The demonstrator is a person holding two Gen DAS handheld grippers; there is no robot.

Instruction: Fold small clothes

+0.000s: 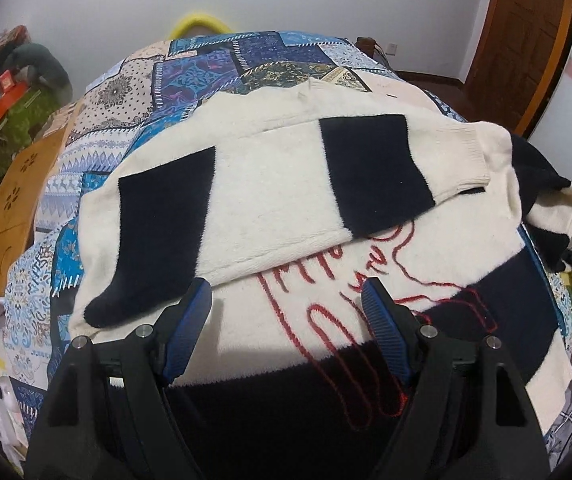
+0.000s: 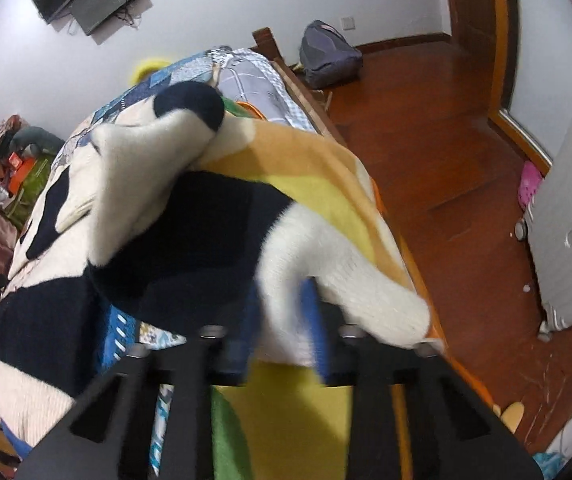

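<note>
Nearest to me, the left hand-held gripper [image 1: 286, 308] hangs with its blue-padded jaws spread wide, holding nothing, poised just above the body of the sweater [image 1: 286, 332]. The sweater is a cream and navy knit with red looping embroidery across its chest, and it lies spread on the bed's patchwork quilt [image 1: 190, 72].

One sleeve [image 1: 254, 192], banded cream and navy, is already laid across the chest from left to right, its ribbed cuff resting toward the right edge. That fold looks done and fairly flat.

Over on the right, the other sleeve [image 2: 326, 272] is up off the bed. The right hand-held gripper [image 2: 282, 316] has its jaws drawn close together with the cream knit between the blue pads, so I judge it is clamped on that sleeve. The picture there is blurred, so I cannot say exactly how much cloth it has. The sleeve drapes up over the gripper, with navy cloth bunched to its left and the orange and yellow blanket [image 2: 318, 184] showing underneath at the bed's right edge.

I would put the job at roughly the middle. One sleeve is in, the second is in hand and not yet laid across, and the body has not yet been folded hem to collar.

Farther off, a wooden board [image 1: 18, 200] sits at the bed's left side, and a grey backpack [image 2: 328, 56] leans by the far wall on the wooden floor.
</note>
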